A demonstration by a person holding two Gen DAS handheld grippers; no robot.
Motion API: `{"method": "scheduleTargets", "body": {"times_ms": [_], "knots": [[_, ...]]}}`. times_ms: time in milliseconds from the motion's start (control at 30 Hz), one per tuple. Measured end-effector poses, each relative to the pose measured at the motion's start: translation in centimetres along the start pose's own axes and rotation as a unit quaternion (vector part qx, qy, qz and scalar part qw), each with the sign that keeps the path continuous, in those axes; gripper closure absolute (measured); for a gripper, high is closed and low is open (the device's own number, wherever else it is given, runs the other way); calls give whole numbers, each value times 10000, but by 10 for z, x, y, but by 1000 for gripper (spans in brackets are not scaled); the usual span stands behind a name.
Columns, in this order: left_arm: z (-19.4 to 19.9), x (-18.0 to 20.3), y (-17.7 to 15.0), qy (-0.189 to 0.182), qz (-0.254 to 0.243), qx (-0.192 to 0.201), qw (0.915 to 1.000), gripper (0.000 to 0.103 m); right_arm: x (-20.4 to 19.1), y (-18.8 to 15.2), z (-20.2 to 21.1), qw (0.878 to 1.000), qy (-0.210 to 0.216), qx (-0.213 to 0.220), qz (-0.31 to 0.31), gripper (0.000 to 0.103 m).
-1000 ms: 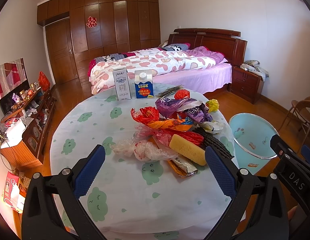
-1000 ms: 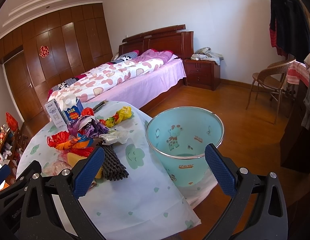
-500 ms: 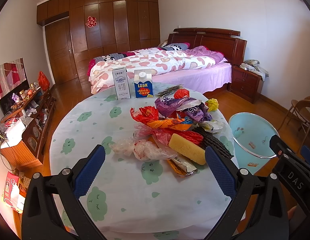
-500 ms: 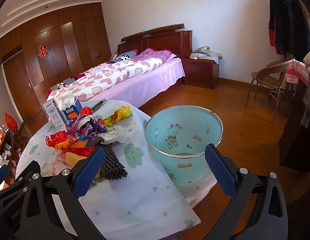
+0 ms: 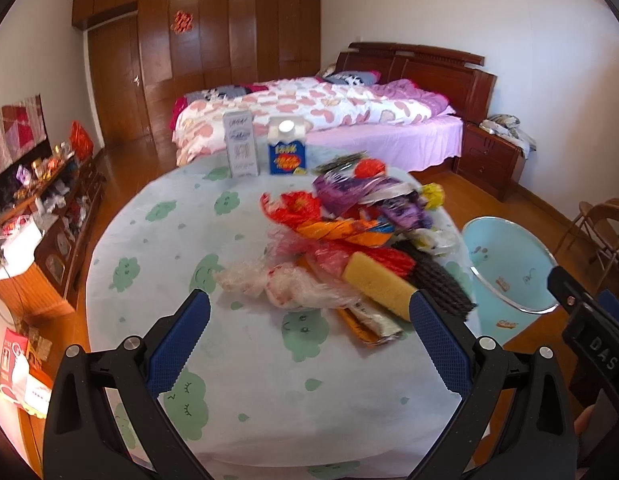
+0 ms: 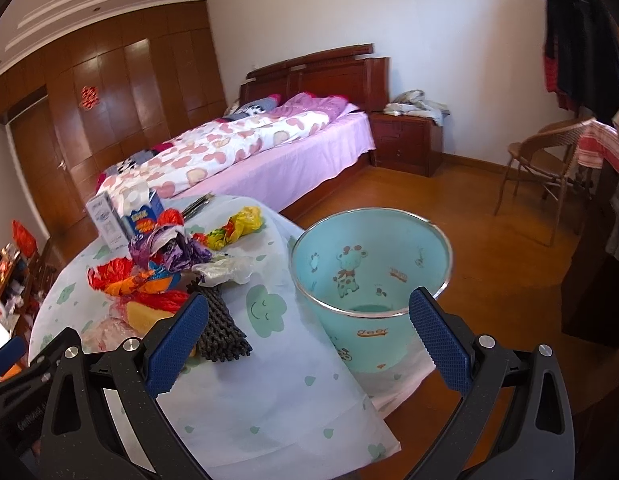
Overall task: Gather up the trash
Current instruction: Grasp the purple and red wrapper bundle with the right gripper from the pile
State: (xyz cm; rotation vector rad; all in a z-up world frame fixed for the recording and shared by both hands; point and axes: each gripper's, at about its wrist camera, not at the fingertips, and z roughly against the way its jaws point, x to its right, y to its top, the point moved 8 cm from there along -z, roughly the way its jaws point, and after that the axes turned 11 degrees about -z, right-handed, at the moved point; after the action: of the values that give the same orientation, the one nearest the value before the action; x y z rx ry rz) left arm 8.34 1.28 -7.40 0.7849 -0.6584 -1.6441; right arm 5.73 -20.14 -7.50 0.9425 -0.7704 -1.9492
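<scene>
A round bench [image 5: 157, 240] carries everything, covered by a pale cloth printed with green smiling clouds. At its far edge stand a grey-white carton [image 5: 240, 145] and a blue carton [image 5: 287, 152], side by side. A heap of trash lies right of centre: clear crumpled plastic bags [image 5: 285, 286], a yellow sponge [image 5: 379, 286], black netting [image 5: 441, 284], red, orange and purple wrappers [image 5: 349, 216]. A light-blue wastebasket [image 6: 369, 276] stands on the wooden floor [image 6: 489, 240], just beside the bench.

From my left wrist view the cartons [image 5: 265, 150] and wrappers [image 5: 349, 216] blur; their print is unreadable, and the right gripper [image 5: 593, 344] is cut off at the edge
</scene>
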Motion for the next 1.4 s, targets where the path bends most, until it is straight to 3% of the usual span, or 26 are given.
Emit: {"method": "scheduleTargets", "body": {"times_ms": [200,233,300,400,667,900,933,1000,1167,1233,1400], "knots": [[-30,-32,-9,-207,364,-213,9989,6,-9,-4,-22,9986,328,-160,383,7],[-36,-37,-10,-249,425,-245,9985,6,-12,-4,-25,9981,380,-176,452,9],[-47,-44,-10,-297,477,-281,9980,7,-19,-3,-33,9965,533,-206,615,28],[-60,-48,0,-331,356,-245,9985,13,-34,4,-47,9936,764,-290,775,35],[-92,-51,43,-730,429,-90,9964,22,-101,26,-98,9785,1524,-633,1239,37],[-130,-35,52,-1076,411,-394,9926,30,-128,19,-129,9670,1847,-1087,1377,44],[-134,-34,51,-1084,404,-446,9923,34,-133,15,-132,9647,1874,-1142,1458,46],[-139,-31,51,-1136,417,-501,9914,43,-141,10,-137,9613,1904,-1223,1571,61],[-142,-28,51,-1176,379,-458,9913,61,-148,2,-145,9554,1944,-1423,1705,85],[-138,-25,53,-1173,322,-383,9918,74,-147,3,-141,9551,1982,-1374,1722,88],[-127,-31,60,-1066,349,-184,9935,80,-144,10,-126,9573,2116,-1173,1580,91]]}}
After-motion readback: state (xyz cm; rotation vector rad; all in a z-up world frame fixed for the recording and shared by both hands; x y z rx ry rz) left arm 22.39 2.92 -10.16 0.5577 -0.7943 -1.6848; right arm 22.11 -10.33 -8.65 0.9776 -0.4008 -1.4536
